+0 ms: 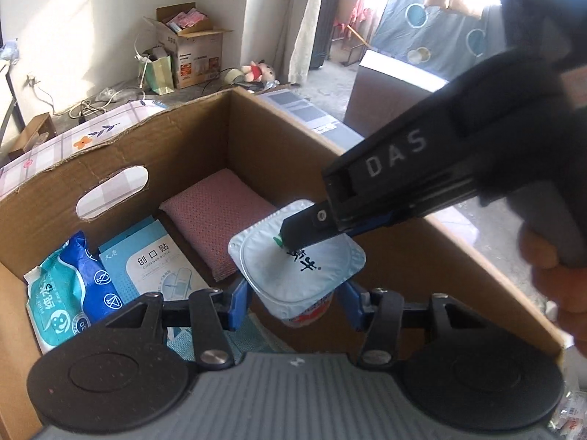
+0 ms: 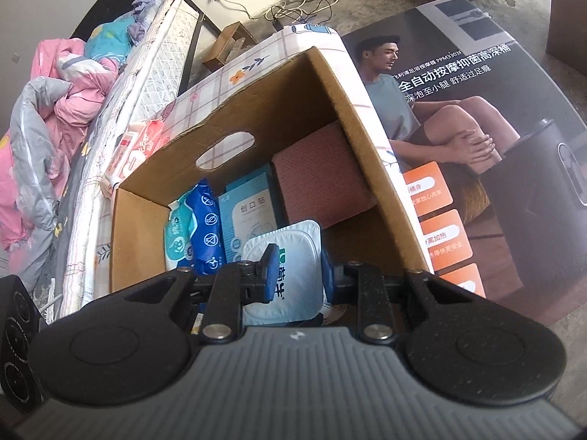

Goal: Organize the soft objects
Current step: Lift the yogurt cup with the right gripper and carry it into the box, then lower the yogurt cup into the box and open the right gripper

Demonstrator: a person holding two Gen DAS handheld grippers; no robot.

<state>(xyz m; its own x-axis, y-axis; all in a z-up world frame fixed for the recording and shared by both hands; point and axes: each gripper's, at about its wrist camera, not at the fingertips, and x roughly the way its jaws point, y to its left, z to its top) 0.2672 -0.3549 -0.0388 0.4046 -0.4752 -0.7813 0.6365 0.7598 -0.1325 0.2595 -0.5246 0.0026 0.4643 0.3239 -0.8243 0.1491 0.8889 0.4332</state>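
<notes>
**Inspector:** Box contents, left to right?

**Assistant:** In the cardboard box point(image 1: 205, 135): wipes pack point(image 1: 69, 286), its lower end cut off by the left gripper point(image 1: 293, 302); plaster packet point(image 1: 154, 264), partly covered; pink pad point(image 1: 220, 220).

**Inspector:** The yogurt cup point(image 1: 297, 271)?

**Assistant:** Above the box opening. Left gripper pinches its sides below the rim; right gripper point(image 2: 295, 275) is nearly pressed together on the foil lid's edge. Cup base hidden. Lid print partly obscured.
</notes>
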